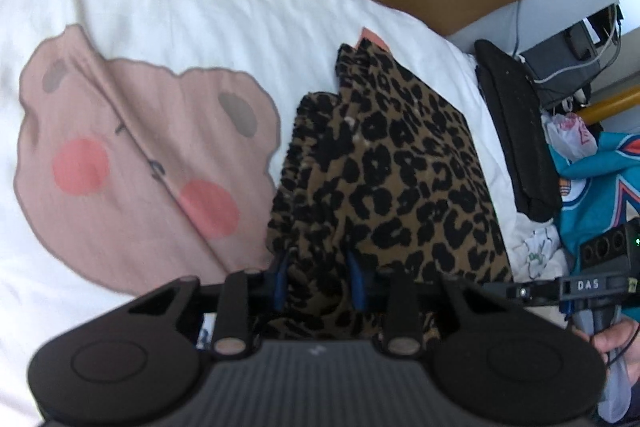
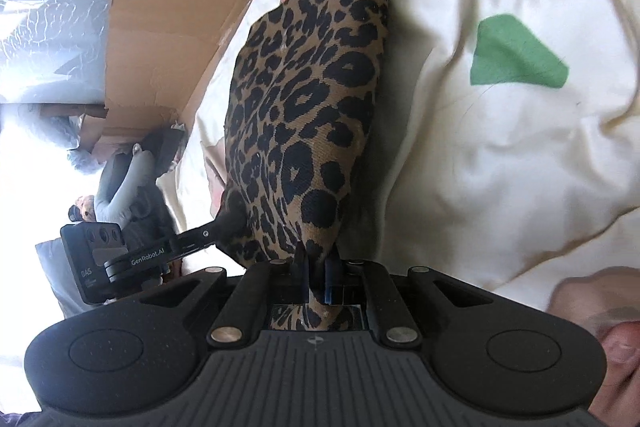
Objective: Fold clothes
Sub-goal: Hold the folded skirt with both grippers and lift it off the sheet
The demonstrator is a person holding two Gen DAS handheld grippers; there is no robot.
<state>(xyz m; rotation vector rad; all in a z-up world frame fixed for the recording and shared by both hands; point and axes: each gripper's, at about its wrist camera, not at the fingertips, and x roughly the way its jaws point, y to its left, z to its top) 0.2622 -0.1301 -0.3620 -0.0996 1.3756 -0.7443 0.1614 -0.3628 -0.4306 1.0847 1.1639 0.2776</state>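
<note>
I have the leopard-print garment [image 1: 384, 163] lying on the white bedsheet [image 1: 168, 7], just to the right of the pink bear face [image 1: 136, 147] printed on it, and I take that bear as my landmark. My left gripper [image 1: 320, 279] stands part-way open at the garment's near edge, on the side away from the bear; a thick bunch of cloth sits between its blue pads [image 1: 356, 279] and they look to be pressing on it, so I judge it gripped. My right gripper [image 2: 316, 271] is closed nearly to nothing on a thin corner of the same cloth, which rises taut from it.

What worries me: the right hold is on very little fabric, and a pull across the bed could slip that corner free and undo the fold. The left bunch is thick and uneven (several layers, I think), so one layer may slide out and leave a crooked crease. Dragging low could also rumple the sheet over the bear.

Writing I can read: "DAS" on the side module [image 1: 588, 285] of the other gripper in the left view, and "GenRobot.AI" with "DAS" on the module [image 2: 96, 259] in the right view.
</note>
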